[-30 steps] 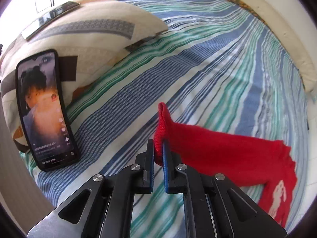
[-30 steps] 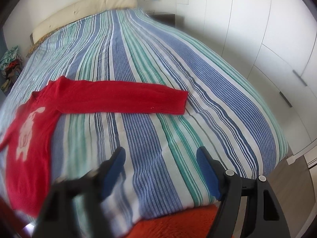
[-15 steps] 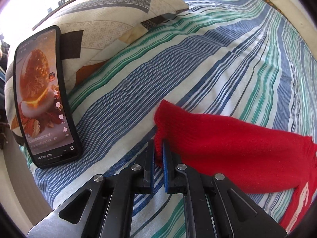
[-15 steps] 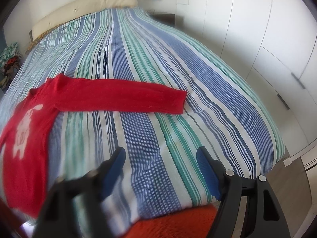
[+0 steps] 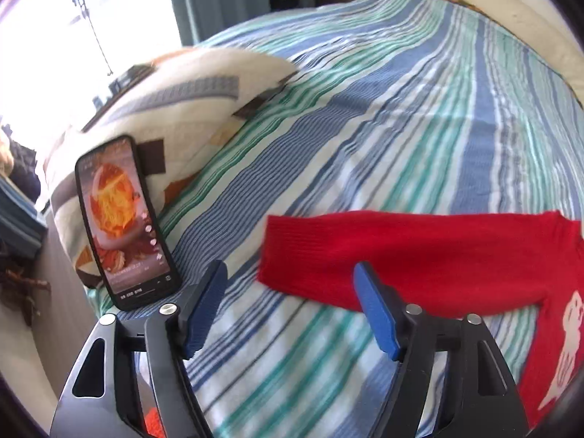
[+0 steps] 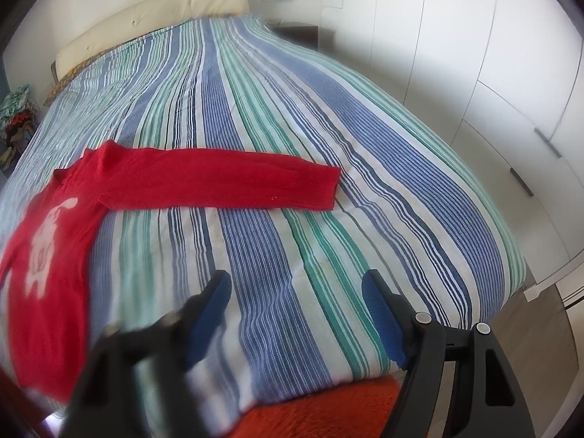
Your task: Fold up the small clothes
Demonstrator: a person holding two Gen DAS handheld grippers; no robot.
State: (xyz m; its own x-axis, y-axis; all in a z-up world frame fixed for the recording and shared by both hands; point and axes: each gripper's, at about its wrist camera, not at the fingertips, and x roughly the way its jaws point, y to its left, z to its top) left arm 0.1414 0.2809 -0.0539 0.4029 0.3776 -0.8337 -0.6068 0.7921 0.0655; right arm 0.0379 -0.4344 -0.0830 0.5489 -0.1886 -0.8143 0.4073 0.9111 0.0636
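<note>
So there's a small red sweater point(image 6: 204, 182) spread flat on a bed with a blue, green and white striped bedspread point(image 6: 284, 116). It's got a white cartoon figure point(image 6: 45, 244) on the chest. In the right wrist view one sleeve point(image 6: 226, 184) stretches straight out across the stripes, cuff toward the white wardrobe doors point(image 6: 492, 54), while the body of the sweater sits off at the left edge of that view.

In the left wrist view the other sleeve point(image 5: 394, 252) lies flat too, with its cuff end pointing toward a phone point(image 5: 124, 222) that leans against a patterned pillow point(image 5: 175, 98). The phone screen is lit and shows something orange, looks like food, can't make out more.

The left gripper point(image 5: 292, 299) has its blue-padded fingers point(image 5: 376, 310) spread wide apart, nothing between them. It sits above the bedspread just in front of the sleeve's cuff; the right-hand finger overlaps the sleeve in the view, though I can't tell if it touches.

The right gripper point(image 6: 299, 314) is also spread wide with nothing in it, over bare bedspread near the foot of the bed, clearly apart from the sweater. Its left finger is blurry. Some fuzzy orange-red fabric point(image 6: 321, 412) shows along the bottom edge below it. There's a cream headboard point(image 6: 153, 18) at the far end
</note>
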